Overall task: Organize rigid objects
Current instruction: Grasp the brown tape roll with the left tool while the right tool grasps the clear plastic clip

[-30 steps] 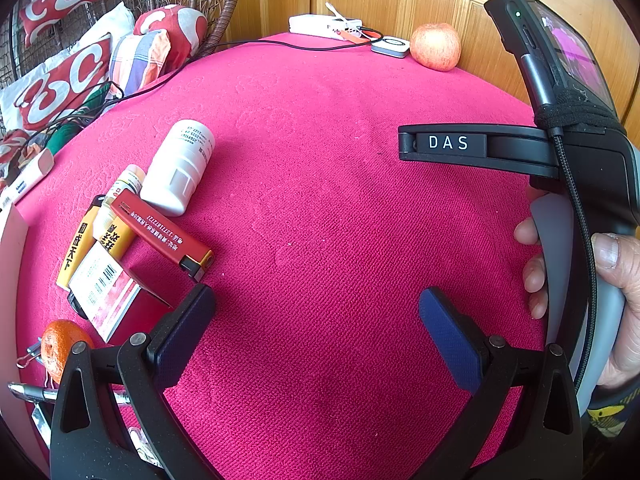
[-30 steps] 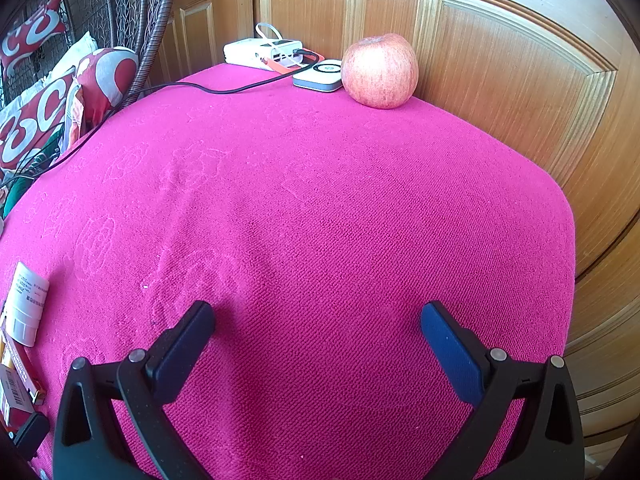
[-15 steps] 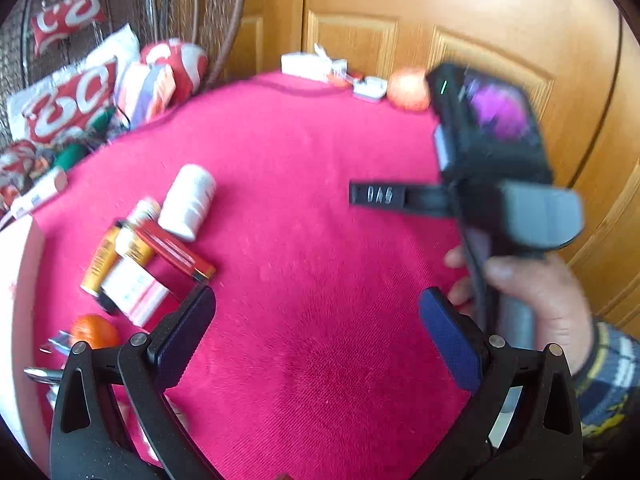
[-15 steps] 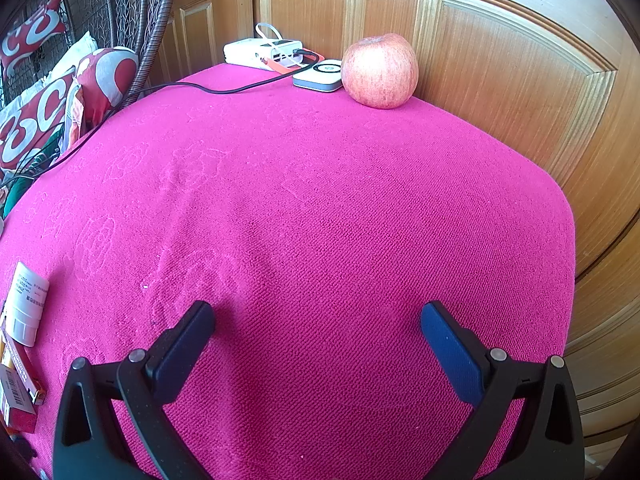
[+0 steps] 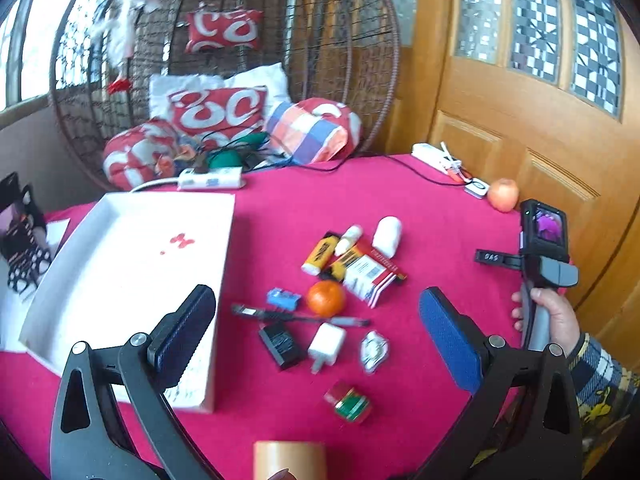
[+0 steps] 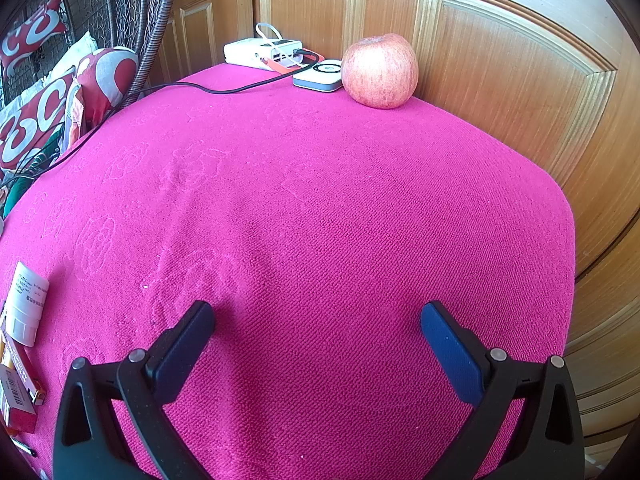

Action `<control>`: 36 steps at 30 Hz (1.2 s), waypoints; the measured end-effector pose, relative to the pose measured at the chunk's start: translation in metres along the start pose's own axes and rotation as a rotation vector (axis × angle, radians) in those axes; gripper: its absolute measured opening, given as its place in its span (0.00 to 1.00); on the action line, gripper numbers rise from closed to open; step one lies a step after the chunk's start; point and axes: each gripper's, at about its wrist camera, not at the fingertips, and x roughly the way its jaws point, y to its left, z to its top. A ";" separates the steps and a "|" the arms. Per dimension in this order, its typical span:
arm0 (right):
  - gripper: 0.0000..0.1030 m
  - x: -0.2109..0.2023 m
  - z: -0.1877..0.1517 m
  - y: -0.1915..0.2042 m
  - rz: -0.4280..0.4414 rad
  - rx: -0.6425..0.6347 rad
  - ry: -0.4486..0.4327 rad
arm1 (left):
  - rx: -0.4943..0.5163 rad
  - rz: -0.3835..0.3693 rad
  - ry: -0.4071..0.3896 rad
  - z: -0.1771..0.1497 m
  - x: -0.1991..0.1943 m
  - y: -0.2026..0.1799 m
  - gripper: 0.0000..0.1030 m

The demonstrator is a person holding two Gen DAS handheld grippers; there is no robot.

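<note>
On the pink tablecloth (image 5: 304, 208) sits a loose pile of small items, just right of a white tray (image 5: 120, 264) that has a few red marks on its floor.

Left gripper (image 5: 316, 320): raised above the cloth, jaws wide apart, nothing between them. Its left pad overlaps the tray's near-right edge in the left wrist view; can't tell if it touches.

Pile, far to near:
- white bottle (image 5: 387, 236) lying down, small white-capped bottle (image 5: 349, 235) and yellow tube (image 5: 317, 256) beside it
- red-and-white box (image 5: 366, 274) touching the tube group
- orange (image 5: 326, 298) just in front of the box, blue clip-like thing (image 5: 283, 299) to its left
- pen (image 5: 300, 316) lying crosswise in front of the orange
- black block (image 5: 282, 344), white charger plug (image 5: 326, 346), small foil packet (image 5: 374, 350) in a row nearer
- red/green round tin (image 5: 348, 402) nearest, apart from the rest
- orange-tan cylinder (image 5: 290, 460) at the bottom edge, cut off, can't identify

Right gripper (image 6: 318, 336): low over bare cloth at the right side of the table, jaws wide apart, empty. The person's right hand (image 5: 556, 316) holds its handle.

Far corner by the wooden door (image 6: 500, 80): apple (image 6: 380, 70), touching or just beside a flat white puck (image 6: 318, 78); white power bank (image 6: 262, 52) behind, black cable (image 6: 224, 89) running off left. White power strip (image 5: 210, 178) sits at the far-left edge near the cushions (image 5: 218, 112) in the wicker chair.
</note>
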 end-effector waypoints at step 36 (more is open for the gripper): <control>0.54 -0.112 -0.109 0.137 0.854 -0.769 -0.046 | 0.042 0.003 0.248 -0.108 0.036 0.018 0.51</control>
